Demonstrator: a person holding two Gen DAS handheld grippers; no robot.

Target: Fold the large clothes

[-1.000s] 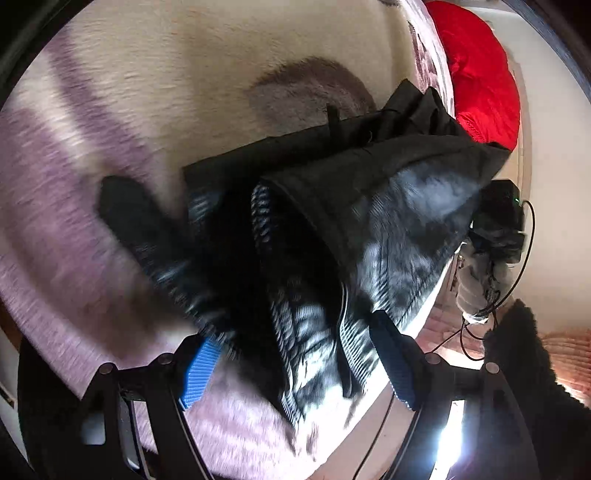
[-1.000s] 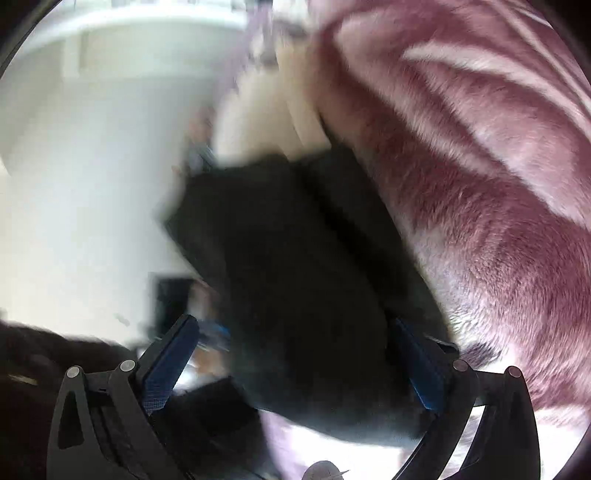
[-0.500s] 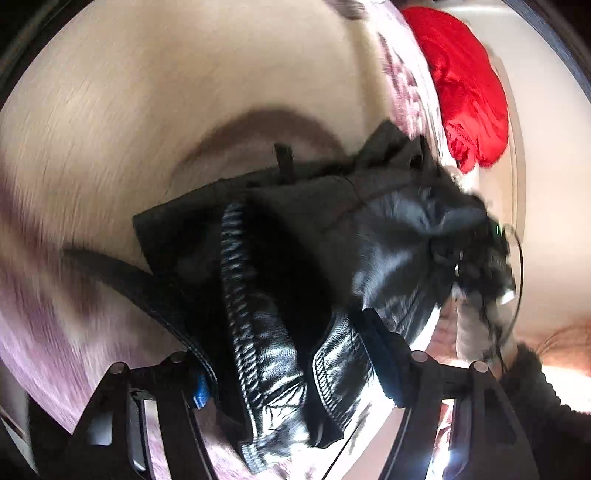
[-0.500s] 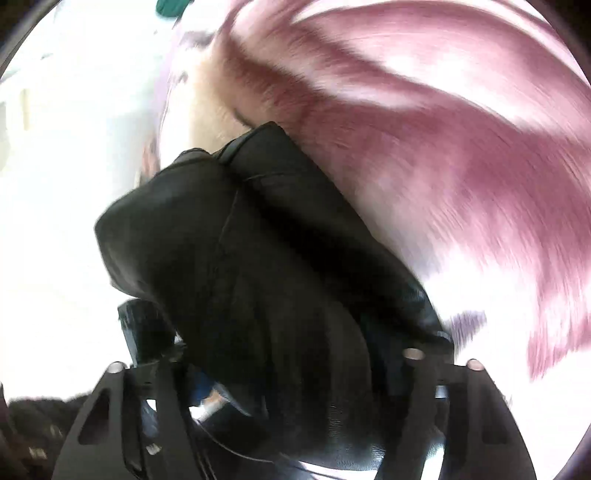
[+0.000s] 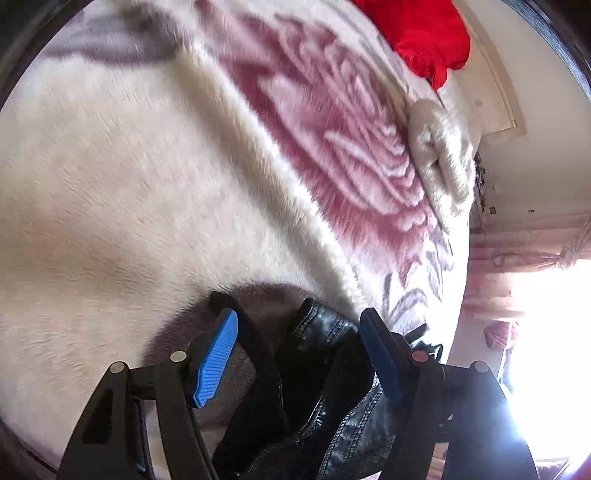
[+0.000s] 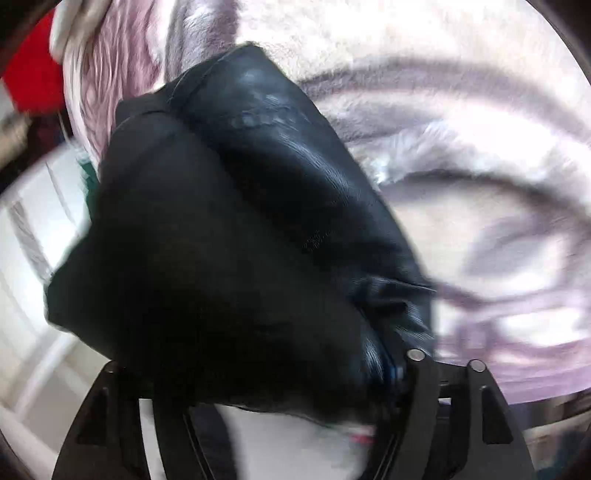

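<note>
A black leather jacket (image 5: 325, 424) is bunched between the fingers of my left gripper (image 5: 299, 350). It lies against the right pad (image 5: 376, 354), and the left pad (image 5: 218, 358) shows its ribbed blue face with a black band of the jacket beside it. In the right wrist view the same jacket (image 6: 229, 221) hangs as a thick dark bundle off the bed's edge. It fills my right gripper (image 6: 266, 369) and hides both pads, whose jaws are opening. A cream and pink furry blanket (image 5: 147, 184) covers the bed under both grippers.
A red cloth (image 5: 424, 33) lies at the far end of the bed, with a cream fluffy bundle (image 5: 439, 155) near it. Pink curtains (image 5: 517, 251) and a glaring window (image 5: 546, 332) stand to the right. White furniture (image 6: 29, 240) shows past the bed's edge.
The jacket lay spread ahead of the left gripper; now only one end shows between its fingers. The right gripper rolled and swept sideways, with the jacket bundle still between its fingers.
</note>
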